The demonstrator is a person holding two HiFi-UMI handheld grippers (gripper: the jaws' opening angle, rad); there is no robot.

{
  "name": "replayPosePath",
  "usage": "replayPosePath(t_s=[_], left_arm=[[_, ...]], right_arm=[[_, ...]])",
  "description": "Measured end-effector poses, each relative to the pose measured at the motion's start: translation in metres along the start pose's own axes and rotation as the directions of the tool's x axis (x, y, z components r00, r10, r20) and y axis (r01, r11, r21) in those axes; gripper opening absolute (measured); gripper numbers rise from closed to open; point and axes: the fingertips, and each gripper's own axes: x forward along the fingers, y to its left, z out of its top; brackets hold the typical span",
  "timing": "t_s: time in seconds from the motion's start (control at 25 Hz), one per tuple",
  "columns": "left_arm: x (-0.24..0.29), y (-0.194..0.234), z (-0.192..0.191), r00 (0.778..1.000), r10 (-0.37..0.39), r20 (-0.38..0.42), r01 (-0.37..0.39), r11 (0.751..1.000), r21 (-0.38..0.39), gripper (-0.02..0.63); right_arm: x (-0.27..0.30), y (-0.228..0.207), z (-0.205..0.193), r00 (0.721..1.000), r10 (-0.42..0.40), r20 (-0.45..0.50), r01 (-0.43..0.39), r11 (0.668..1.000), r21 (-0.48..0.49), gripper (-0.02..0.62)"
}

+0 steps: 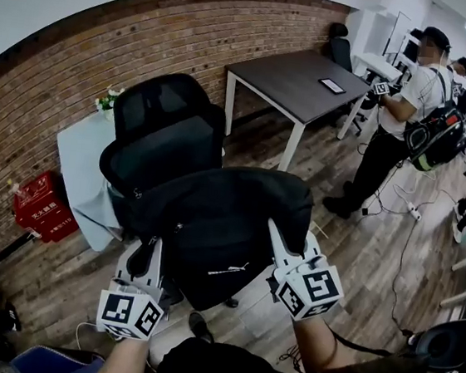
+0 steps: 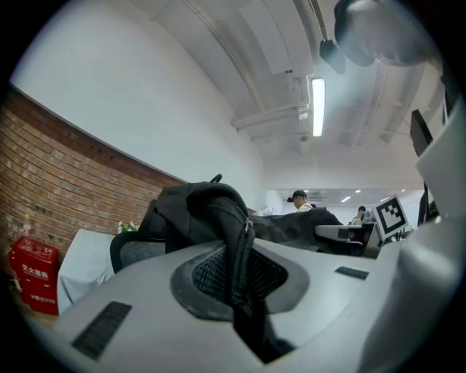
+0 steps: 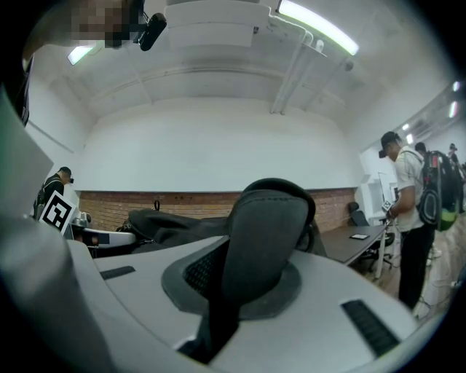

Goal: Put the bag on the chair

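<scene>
The black bag (image 1: pixel 220 222) spans both grippers on the near side of the chair (image 1: pixel 163 127). The left gripper (image 1: pixel 148 255) jaws are closed on its left edge, the right gripper (image 1: pixel 281 244) jaws on its padded strap (image 3: pixel 266 233).

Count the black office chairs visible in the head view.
2. A mesh-backed chair stands just beyond the carried black bag; a second office chair sits at the far end of the dark table. Others may be hidden.
</scene>
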Motion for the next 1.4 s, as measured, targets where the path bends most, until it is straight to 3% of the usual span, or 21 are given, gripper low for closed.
replayPosePath(t_s=[0.52,0.88,1.4], left_arm=[[0.042,0.075,-0.014,0.999,0.039,-0.010,-0.039,0.999,-0.023,0.043],[0.069,0.092,-0.032,0.990,0.141,-0.012,-0.142,0.990,-0.017,0.041],[0.103,0.099,-0.088,0.929,0.368,-0.043,-0.370,0.929,-0.034,0.041]], right_arm=[[0.094,0.008,-0.027,0.998,0.046,-0.031,-0.046,0.999,-0.014,0.043],[0.143,-0.012,-0.047,0.986,0.157,-0.053,-0.157,0.988,0.003,0.043],[0.212,-0.051,-0.097,0.919,0.374,-0.126,-0.377,0.926,-0.002,0.043]])
